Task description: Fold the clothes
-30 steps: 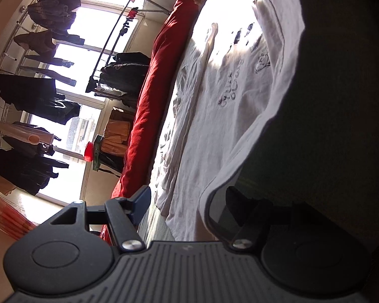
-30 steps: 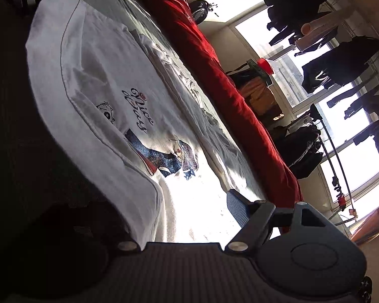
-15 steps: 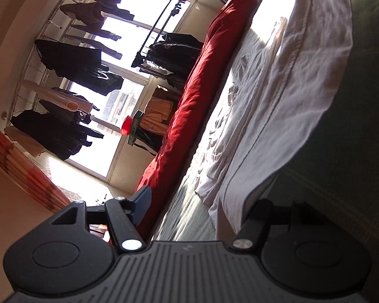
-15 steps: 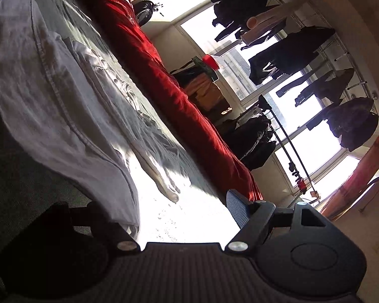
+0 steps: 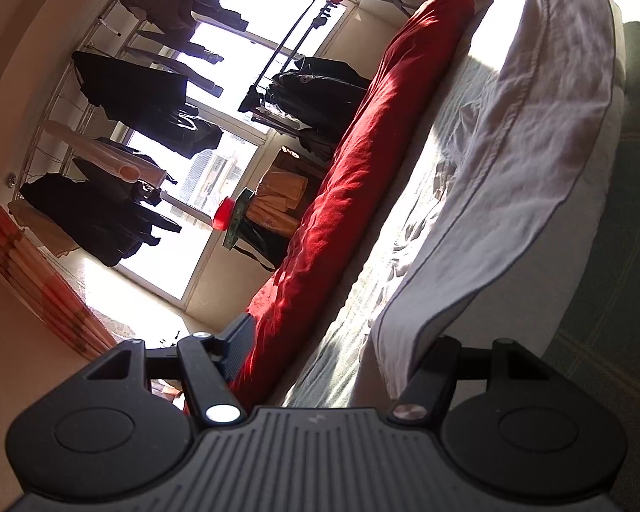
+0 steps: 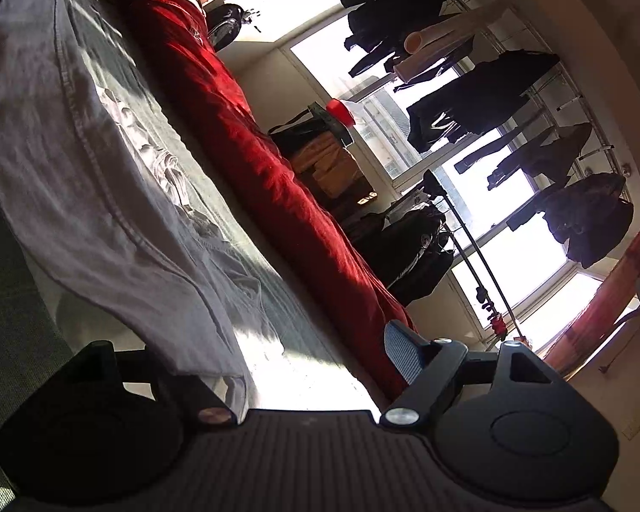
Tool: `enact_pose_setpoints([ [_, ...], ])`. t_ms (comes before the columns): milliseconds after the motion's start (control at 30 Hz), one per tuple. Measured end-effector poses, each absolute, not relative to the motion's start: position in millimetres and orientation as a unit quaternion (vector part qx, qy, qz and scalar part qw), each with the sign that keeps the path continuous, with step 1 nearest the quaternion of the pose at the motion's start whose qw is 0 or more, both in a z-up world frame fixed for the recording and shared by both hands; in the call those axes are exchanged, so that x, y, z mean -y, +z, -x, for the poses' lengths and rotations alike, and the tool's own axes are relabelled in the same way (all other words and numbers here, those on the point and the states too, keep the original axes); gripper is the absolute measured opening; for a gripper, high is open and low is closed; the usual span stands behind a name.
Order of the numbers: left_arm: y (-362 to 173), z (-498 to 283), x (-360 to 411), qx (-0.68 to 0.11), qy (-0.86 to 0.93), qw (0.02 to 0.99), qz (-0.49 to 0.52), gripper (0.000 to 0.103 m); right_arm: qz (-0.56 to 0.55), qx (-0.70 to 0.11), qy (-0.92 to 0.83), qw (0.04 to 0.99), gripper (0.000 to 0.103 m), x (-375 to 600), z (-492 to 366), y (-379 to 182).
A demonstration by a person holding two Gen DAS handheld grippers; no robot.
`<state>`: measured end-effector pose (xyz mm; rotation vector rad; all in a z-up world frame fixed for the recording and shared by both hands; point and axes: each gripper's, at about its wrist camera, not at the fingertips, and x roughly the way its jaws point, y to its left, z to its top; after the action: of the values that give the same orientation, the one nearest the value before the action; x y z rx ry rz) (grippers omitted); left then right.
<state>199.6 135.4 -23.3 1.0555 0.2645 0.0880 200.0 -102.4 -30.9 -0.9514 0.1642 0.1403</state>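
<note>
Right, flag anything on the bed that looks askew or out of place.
Nothing looks damaged or spilled. The white shirt is only part-folded: its hemmed edge is doubled over and sags between the left claw and right claw, with crumpled fabric bunched underneath. The red duvet lies rolled along the bed's far edge.

Matt, creased white cloth shirt (image 5: 529, 162)

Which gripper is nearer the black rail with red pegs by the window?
Right. From the right gripper the rail looms close ahead; from the left gripper it stands far off.
</note>
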Motion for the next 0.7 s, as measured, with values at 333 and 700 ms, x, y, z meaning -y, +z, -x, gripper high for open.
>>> enact_pose_setpoints([
  [333, -26, -267, -149, -0.145, 0.026, 0.860, -0.488, 0.068, 0.456, -0.104, 0.087, 0.880, 0.083, 99, -282, -29],
  [700, -52, -332, -160, -0.176, 0.010, 0.864, -0.472, 0.068, 0.461, -0.147, 0.124, 0.867, 0.083, 98, -359, -49],
])
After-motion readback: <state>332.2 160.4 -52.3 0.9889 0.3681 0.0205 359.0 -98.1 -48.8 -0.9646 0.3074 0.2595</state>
